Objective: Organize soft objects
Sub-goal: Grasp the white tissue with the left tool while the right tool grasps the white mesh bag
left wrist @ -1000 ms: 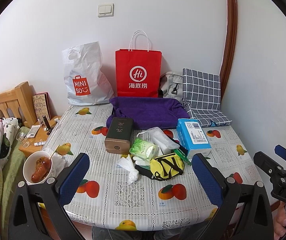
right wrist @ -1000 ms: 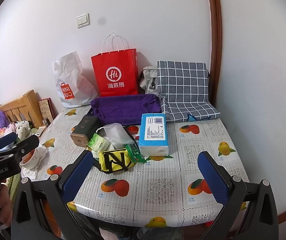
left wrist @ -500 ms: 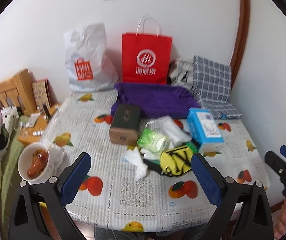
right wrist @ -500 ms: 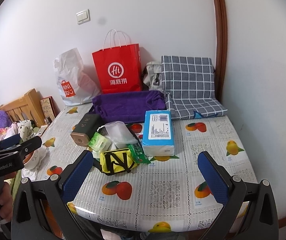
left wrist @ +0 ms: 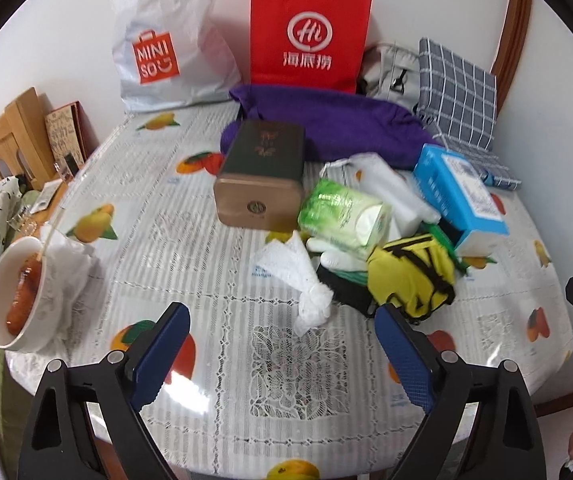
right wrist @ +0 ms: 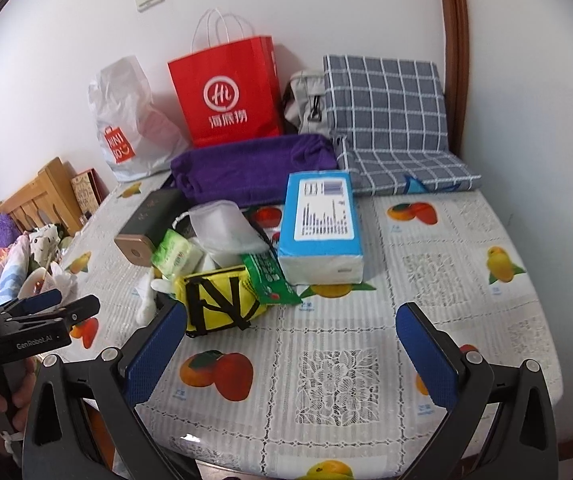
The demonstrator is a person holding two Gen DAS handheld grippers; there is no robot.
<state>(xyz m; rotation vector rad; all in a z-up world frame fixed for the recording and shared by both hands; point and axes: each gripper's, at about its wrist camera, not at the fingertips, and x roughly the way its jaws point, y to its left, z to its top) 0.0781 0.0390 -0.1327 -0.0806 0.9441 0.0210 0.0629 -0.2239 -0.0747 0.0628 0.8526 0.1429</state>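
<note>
Left wrist view: the left gripper (left wrist: 282, 354), jaws just narrowed yet apart and empty, is held near a crumpled white tissue (left wrist: 300, 276); the right gripper (right wrist: 292, 350) is spread, empty.

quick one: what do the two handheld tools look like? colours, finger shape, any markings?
Both are alike: the left tool and right tool have black frames with triangular cut-outs, silver screws, and two flat fingers faced with textured blue pads. Seen from the right camera, the left one carries white "GenRobot.AI" lettering. No cables or sleeves show.
</note>
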